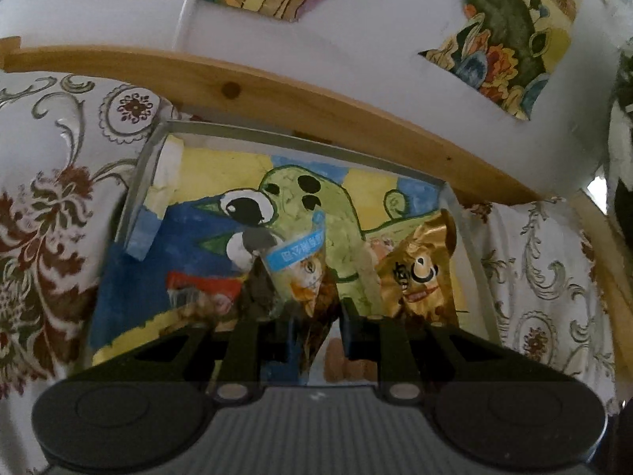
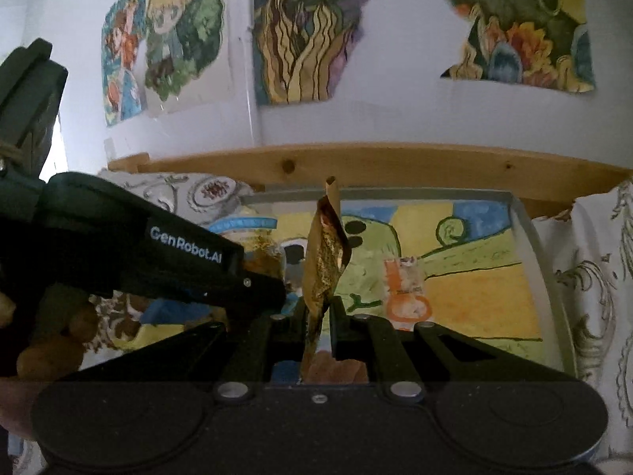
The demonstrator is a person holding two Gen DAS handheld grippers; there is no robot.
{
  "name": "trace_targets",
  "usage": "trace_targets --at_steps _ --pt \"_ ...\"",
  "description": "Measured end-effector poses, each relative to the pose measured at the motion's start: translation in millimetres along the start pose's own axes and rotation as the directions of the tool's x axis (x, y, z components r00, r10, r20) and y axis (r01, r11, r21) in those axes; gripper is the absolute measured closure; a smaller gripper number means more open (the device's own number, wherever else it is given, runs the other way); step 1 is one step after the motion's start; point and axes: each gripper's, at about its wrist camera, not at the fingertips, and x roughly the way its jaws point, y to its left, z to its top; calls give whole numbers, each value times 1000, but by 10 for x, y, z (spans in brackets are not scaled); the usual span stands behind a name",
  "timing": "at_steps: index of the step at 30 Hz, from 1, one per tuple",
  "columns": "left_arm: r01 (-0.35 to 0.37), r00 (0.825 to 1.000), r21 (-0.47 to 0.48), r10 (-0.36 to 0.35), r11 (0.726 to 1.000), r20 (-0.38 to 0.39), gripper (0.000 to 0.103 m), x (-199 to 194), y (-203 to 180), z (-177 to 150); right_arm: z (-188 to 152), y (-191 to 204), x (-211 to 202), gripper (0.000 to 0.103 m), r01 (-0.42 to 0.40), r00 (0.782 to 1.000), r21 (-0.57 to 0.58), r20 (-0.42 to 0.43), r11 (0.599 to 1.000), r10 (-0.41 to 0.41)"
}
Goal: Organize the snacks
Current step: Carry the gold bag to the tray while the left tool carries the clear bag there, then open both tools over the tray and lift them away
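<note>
A grey tray (image 1: 277,134) lined with a painted dinosaur picture sits on a patterned cloth. My left gripper (image 1: 298,316) is shut on a puffy clear snack packet with a blue band (image 1: 300,265), held upright over the tray. A crinkled gold packet (image 1: 419,273) stands just right of it. A red-topped packet (image 1: 201,285) lies in the tray on the left. In the right wrist view my right gripper (image 2: 320,312) is shut on the gold packet (image 2: 324,253), seen edge-on. The left gripper (image 2: 261,289) reaches in from the left, the blue-banded packet (image 2: 245,223) behind it.
The tray rim (image 2: 526,237) rises at the right. A wooden rail (image 2: 395,162) runs behind the tray below a white wall with paintings. An orange and white shape (image 2: 403,289) shows on the tray floor. A hand (image 2: 47,340) holds the left gripper.
</note>
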Motion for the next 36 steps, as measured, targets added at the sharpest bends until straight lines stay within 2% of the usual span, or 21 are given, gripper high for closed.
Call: trace_targets --at_steps 10,17,20,22,24,28,30,32,34,36 --pt "-30 996 -18 28 999 -81 79 265 147 67 -1 12 271 93 -10 997 -34 -78 999 7" --pt "-47 995 -7 46 999 -94 76 284 170 62 -34 36 310 90 36 996 -42 -84 998 -39" --pt "-64 995 20 66 998 -79 76 265 129 81 -21 10 279 84 47 996 -36 -71 998 -50" --pt "-75 995 35 77 997 -66 69 232 101 95 -9 18 262 83 59 996 -47 -60 997 -62" --pt "-85 995 52 87 995 -51 55 201 74 108 -1 34 243 80 74 996 -66 -48 995 -77" --pt "-90 995 55 91 994 -25 49 123 67 124 10 53 191 76 89 995 -91 -28 992 -92" --pt "-101 995 46 101 994 -14 47 90 78 124 25 60 162 69 100 995 -92 -18 991 -102" --pt "-103 995 47 103 994 0 37 42 86 112 36 66 131 64 109 994 -92 -11 990 -110" --pt "-115 993 50 115 992 14 30 -1 79 103 40 75 92 59 104 994 -96 -10 990 -106" --pt "-120 992 63 118 991 35 26 -57 71 98 40 90 51 49 109 994 -106 -7 988 -110"
